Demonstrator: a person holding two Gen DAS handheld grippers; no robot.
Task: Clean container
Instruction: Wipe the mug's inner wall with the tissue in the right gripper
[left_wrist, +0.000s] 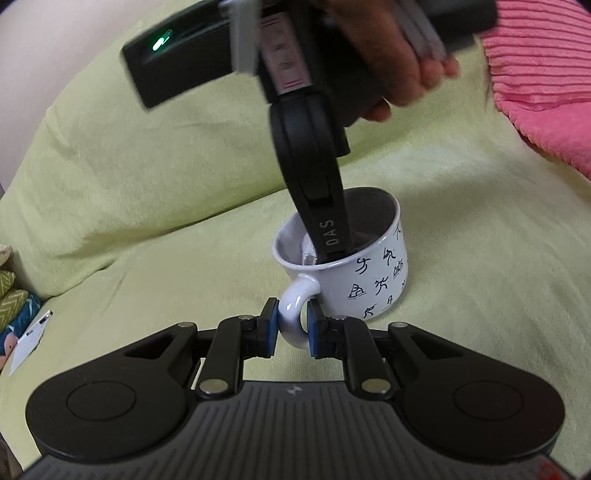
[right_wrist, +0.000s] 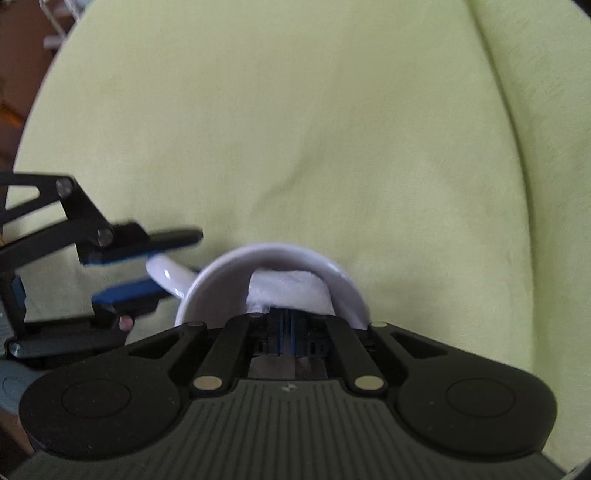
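Mug (left_wrist: 354, 258), a rigid, glazed (likely slippery, breakable) vessel standing upright on the green sheet (left_wrist: 147, 184), is best held by its handle (left_wrist: 295, 314), which the left claw (left_wrist: 291, 326) brackets, while the right claw (right_wrist: 286, 332) pinches a white cloth (right_wrist: 288, 288) inside it.

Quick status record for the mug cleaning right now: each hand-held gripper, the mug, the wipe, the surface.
left hand-held gripper: pads on either side of the mug handle, closed on it
right hand-held gripper: lowered into the mug, fingers shut on the white cloth
mug: white with black stick figures, upright
cloth: inside the mug, against the inner wall
surface: yellow-green sheet
nearby: pink textured fabric
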